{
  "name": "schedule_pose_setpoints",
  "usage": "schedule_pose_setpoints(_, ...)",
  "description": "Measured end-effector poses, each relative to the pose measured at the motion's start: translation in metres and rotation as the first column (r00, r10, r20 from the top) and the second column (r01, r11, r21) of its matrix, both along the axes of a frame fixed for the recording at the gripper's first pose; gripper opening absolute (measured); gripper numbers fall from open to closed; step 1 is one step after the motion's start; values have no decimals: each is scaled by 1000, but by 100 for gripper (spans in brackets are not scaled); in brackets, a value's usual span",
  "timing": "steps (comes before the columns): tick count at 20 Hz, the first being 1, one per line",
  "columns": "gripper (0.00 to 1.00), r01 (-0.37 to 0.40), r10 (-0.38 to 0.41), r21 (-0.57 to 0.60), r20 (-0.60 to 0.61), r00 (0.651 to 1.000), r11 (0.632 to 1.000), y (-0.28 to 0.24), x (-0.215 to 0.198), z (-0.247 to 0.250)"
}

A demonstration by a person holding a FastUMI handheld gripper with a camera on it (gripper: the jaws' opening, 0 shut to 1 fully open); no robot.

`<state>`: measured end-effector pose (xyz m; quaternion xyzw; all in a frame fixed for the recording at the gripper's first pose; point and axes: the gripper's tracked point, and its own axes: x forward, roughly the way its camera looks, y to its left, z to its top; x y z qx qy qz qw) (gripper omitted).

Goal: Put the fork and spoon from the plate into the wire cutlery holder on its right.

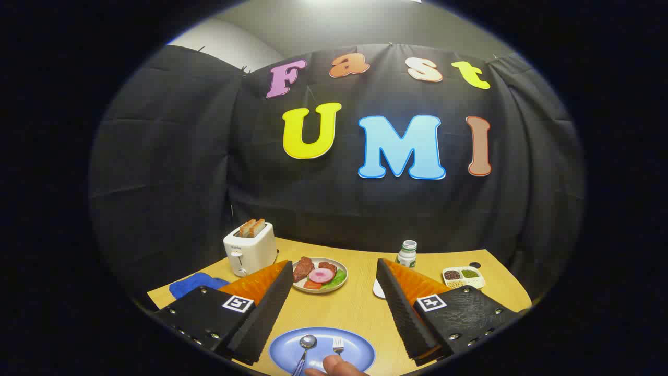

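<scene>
Gripper (334, 308) wide apart, empty. Spoon (305, 349) and fork (338, 345) on blue plate (360, 349) at counter's (349, 310) near edge. Probably light, stiff, slippery; best pinched mid-handle, beside a fingertip (334, 364).

One spoon (307, 342), one fork (338, 344), two plates (360, 351) (319, 289), one toaster (250, 253), one bottle (406, 254), perhaps one cloth (194, 284).

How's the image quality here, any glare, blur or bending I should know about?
Gripper view: strong fisheye bending curves the table edge and the booth wall; even overhead lighting, with a bright patch on the ceiling; the open gripper, the spoon and the fork on the blue plate are sharp, with a slight sheen on the spoon bowl; a fingertip intrudes.
</scene>
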<state>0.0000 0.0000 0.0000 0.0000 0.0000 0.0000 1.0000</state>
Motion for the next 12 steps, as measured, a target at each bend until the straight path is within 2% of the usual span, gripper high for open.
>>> schedule_pose_setpoints(4,98,21,-19,-64,45,999,998,-8,-10,15)
schedule_pose_setpoints(12,98,226,-221,-74,66,973,971,-59,-46,21)
